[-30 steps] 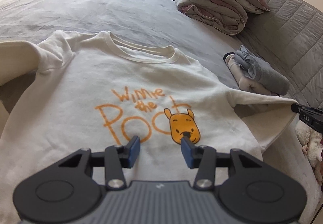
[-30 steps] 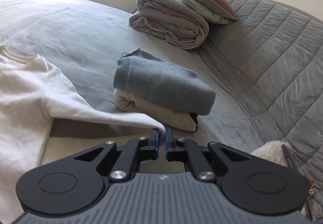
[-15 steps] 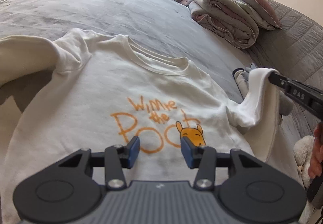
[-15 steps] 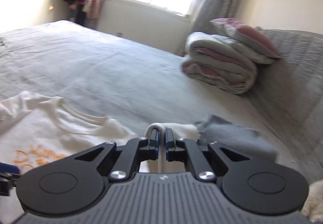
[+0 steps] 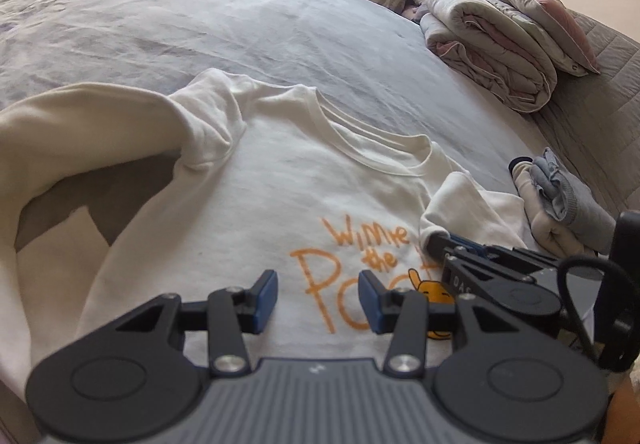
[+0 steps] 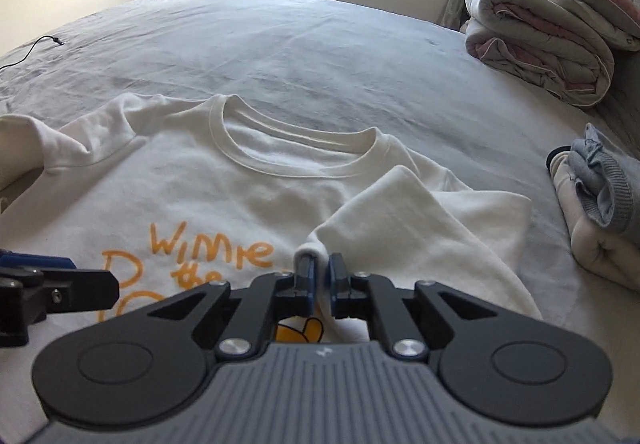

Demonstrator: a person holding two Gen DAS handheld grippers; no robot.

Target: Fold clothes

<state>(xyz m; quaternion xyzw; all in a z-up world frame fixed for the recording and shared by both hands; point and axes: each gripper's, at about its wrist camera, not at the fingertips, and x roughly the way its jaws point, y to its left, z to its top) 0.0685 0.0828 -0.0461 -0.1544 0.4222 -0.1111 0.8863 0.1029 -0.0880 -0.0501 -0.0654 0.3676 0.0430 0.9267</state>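
Observation:
A white sweatshirt (image 5: 280, 196) with an orange "Winnie the Pooh" print lies face up on the grey bed (image 5: 200, 12). My right gripper (image 6: 323, 272) is shut on the cuff of its right sleeve (image 6: 400, 220). That sleeve is folded inward over the chest, and the cuff rests beside the print. In the left wrist view the right gripper (image 5: 434, 242) comes in from the right. My left gripper (image 5: 318, 294) hovers open over the lower front of the sweatshirt, with nothing between its blue pads. The other sleeve (image 5: 80, 124) bulges out to the left.
A small stack of folded clothes (image 6: 600, 204) sits on the bed to the right of the sweatshirt. A folded duvet with a pillow on top (image 6: 540, 28) lies at the back right. A thin cable (image 6: 40, 44) runs over the far left of the bed.
My right gripper lifted the sleeve cuff from the bed's right side and carried it left over the chest. The left gripper stayed open above the print.

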